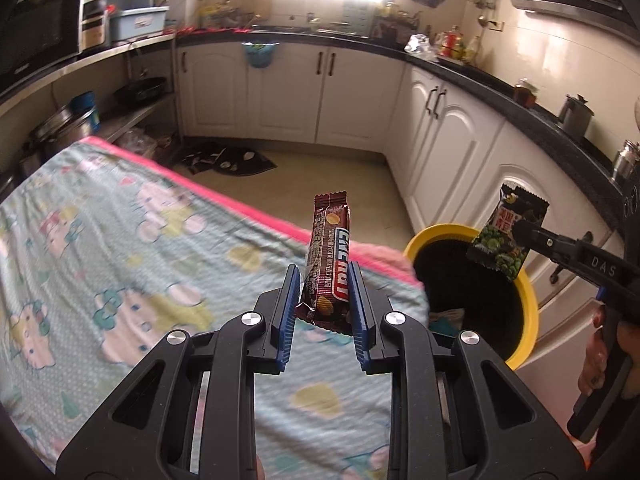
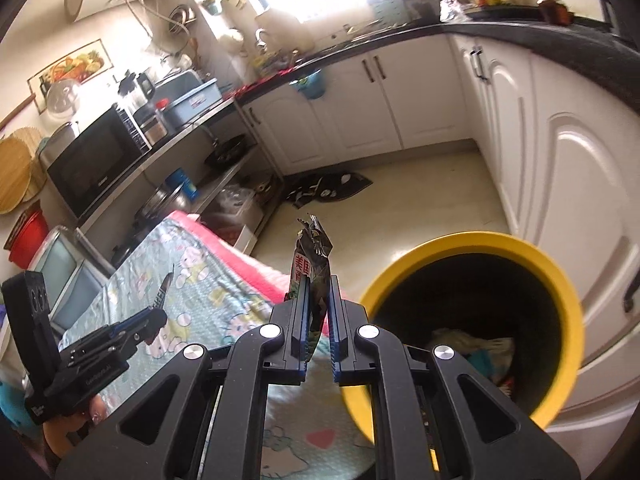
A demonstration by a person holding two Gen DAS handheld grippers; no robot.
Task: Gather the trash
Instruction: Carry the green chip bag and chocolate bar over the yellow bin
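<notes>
My left gripper (image 1: 323,276) is shut on a brown snack bar wrapper (image 1: 327,258) and holds it upright above the table's right end. My right gripper (image 2: 319,286) is shut on a dark green pea snack packet (image 2: 314,258). In the left wrist view that packet (image 1: 506,232) hangs over the rim of the yellow bin (image 1: 528,292). The bin (image 2: 472,240) stands just right of the table, black inside, with some trash at its bottom. In the right wrist view the left gripper (image 2: 158,314) shows at lower left with the wrapper (image 2: 163,294) edge-on.
The table carries a pale green cartoon cloth (image 1: 120,260) with a pink edge. White kitchen cabinets (image 1: 452,128) under a black counter run behind and right of the bin. A dark floor mat (image 1: 228,160) lies on the tiles. A steel shelf with a microwave (image 2: 96,160) stands left.
</notes>
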